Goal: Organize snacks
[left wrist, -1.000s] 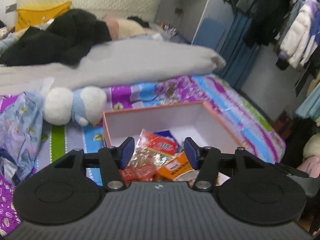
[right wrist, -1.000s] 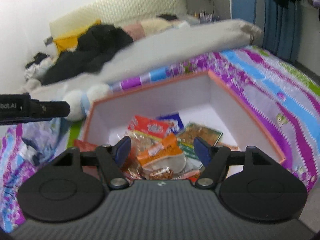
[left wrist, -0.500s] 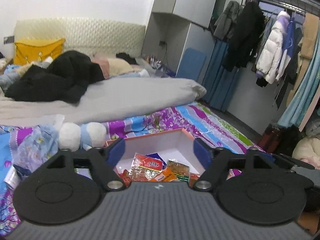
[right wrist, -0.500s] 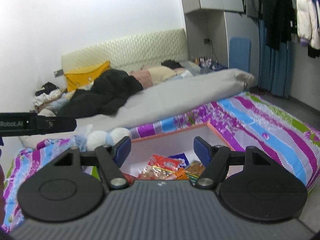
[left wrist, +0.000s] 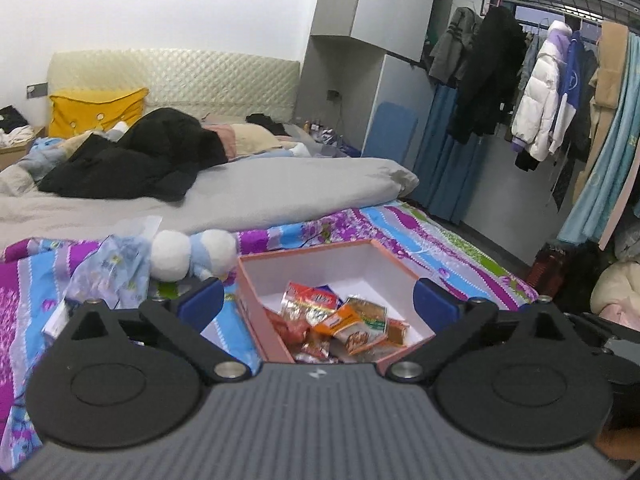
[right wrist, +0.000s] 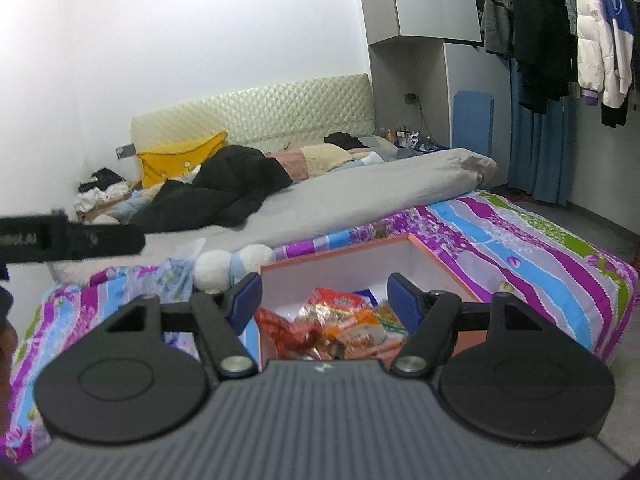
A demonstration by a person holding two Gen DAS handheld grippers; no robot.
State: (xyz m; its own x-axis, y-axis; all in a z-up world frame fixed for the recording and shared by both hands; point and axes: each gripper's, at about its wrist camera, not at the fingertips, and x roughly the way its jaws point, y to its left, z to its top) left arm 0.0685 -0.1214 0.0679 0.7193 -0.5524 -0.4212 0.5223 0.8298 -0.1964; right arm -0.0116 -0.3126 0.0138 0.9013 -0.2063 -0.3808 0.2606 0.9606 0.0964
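Note:
An open pink-rimmed box [left wrist: 308, 251] with white inner walls sits on the striped bedspread and also shows in the right wrist view [right wrist: 344, 249]. Several snack packets [left wrist: 344, 320] in red, orange and green lie piled in its near part, and they show in the right wrist view [right wrist: 340, 324] too. My left gripper [left wrist: 318, 304] is wide open and empty, held back from and above the box. My right gripper [right wrist: 326, 300] is open and empty, also held back from the box.
A white and blue plush toy [left wrist: 192, 252] lies left of the box, with a crumpled blue plastic bag [left wrist: 108, 268] beside it. A grey duvet [left wrist: 260, 188] and dark clothes [left wrist: 140, 160] lie behind. Coats hang on a rack [left wrist: 540, 80] at right. The left gripper's body [right wrist: 68, 236] shows at the left of the right wrist view.
Both grippers have pulled up and back from the box, so it looks smaller and further off. The left gripper's jaws have spread wider. The snacks stay in the box.

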